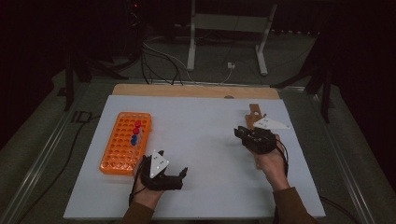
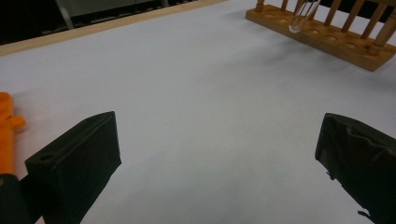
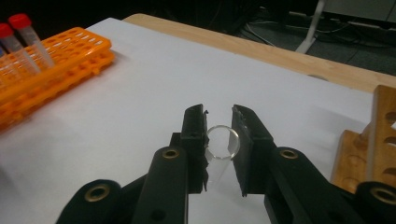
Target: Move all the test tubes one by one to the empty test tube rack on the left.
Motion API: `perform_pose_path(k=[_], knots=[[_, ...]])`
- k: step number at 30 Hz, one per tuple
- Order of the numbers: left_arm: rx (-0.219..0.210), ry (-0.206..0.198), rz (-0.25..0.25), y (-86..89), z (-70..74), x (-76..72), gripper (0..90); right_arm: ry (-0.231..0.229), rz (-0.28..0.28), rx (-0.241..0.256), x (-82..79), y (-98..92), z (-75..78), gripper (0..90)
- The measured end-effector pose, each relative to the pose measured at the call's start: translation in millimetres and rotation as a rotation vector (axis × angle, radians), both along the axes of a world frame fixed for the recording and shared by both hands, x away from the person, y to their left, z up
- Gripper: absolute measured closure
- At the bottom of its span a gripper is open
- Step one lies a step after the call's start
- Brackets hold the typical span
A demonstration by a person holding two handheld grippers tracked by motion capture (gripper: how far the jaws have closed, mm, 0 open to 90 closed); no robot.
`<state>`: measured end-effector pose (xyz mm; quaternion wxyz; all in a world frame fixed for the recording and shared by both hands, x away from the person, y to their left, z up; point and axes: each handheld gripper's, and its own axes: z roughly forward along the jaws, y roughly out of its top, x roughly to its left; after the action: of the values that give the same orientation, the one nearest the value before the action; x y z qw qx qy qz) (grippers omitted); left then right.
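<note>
One clear glass tube (image 3: 222,149) sits pinched near its open rim between the right gripper (image 3: 219,140) fingers, over the wooden rack (image 2: 322,35) on the bench; it's probably light, slick and breakable, while the left gripper (image 2: 215,154) gapes wide, empty.

Two racks stand on the tabletop (image 1: 196,140): one orange plastic rack (image 1: 125,142) at nine o'clock and one wooden rack (image 1: 254,116) at two o'clock. The orange rack carries three capped tubes, two with red caps (image 1: 137,127) and one with a blue cap (image 1: 134,139). One clear glass tube (image 3: 221,150), uncapped, sits between the jaws of the right tool (image 3: 219,122). Two tools are present, the left tool (image 1: 183,173) at six o'clock, and two hands.
</note>
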<state>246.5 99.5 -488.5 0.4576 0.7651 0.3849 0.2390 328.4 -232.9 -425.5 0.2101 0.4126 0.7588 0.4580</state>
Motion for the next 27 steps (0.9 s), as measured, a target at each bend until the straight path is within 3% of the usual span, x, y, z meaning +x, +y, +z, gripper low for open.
perform_pose_path(k=[11, 19, 27], knots=[[0.018, -0.008, -0.057, -20.2, 8.4, 3.7, 0.7, 0.001, 0.066, 0.009, -12.5, 9.5, 4.5, 76.2], [0.009, -0.04, -0.122, -52.6, 23.4, 10.7, 2.4, 0.014, 0.126, 0.03, -21.4, 18.3, 7.9, 76.2], [0.024, -0.046, -0.179, -84.9, 26.4, 13.5, 5.9, 0.037, 0.167, 0.046, -26.2, 27.1, 5.2, 76.2]])
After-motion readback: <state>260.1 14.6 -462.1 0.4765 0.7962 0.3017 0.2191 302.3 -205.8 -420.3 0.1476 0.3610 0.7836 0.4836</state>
